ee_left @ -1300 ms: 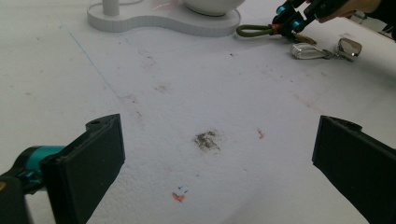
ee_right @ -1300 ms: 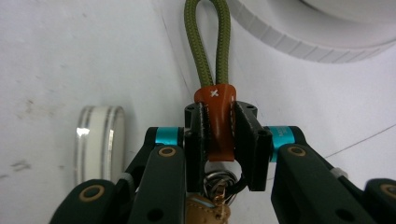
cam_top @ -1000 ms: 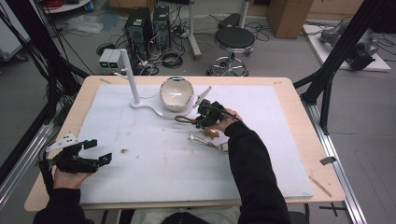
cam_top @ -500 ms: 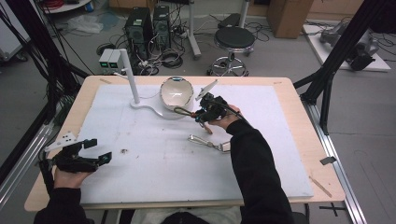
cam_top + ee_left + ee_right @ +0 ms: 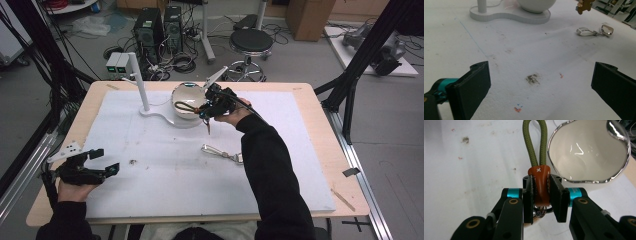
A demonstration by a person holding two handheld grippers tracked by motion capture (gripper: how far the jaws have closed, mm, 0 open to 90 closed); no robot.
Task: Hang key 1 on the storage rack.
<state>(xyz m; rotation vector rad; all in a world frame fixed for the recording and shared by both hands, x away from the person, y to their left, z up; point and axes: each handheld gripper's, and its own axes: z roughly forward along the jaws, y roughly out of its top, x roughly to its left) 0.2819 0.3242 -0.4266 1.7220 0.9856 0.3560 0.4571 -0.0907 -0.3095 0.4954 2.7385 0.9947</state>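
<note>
Moved: right hand-held gripper (image 5: 207,111) has carried its keychain from the mid-desk toward the white bowl (image 5: 188,98) since a second ago; the left has stayed put.
Right hand-held gripper: jaws pinched on the brown leather tab (image 5: 541,185) of the keychain, olive cord loop (image 5: 534,143) pointing at the bowl rim, key rings hanging below.
Left hand-held gripper (image 5: 102,161): jaws wide apart, empty, low over the desk (image 5: 165,200) near its left front corner.
Keychain handling: judged light; cord limp and free to swing, leather tab slim and stiff enough to pinch. The tab is the best hold.
Second keychain (image 5: 221,152): silver clip with rings, flat on the desk, well apart from the bowl; probably slippery, best taken across the clip.
Bowl: on a white stand base; glossy, likely breakable.
</note>
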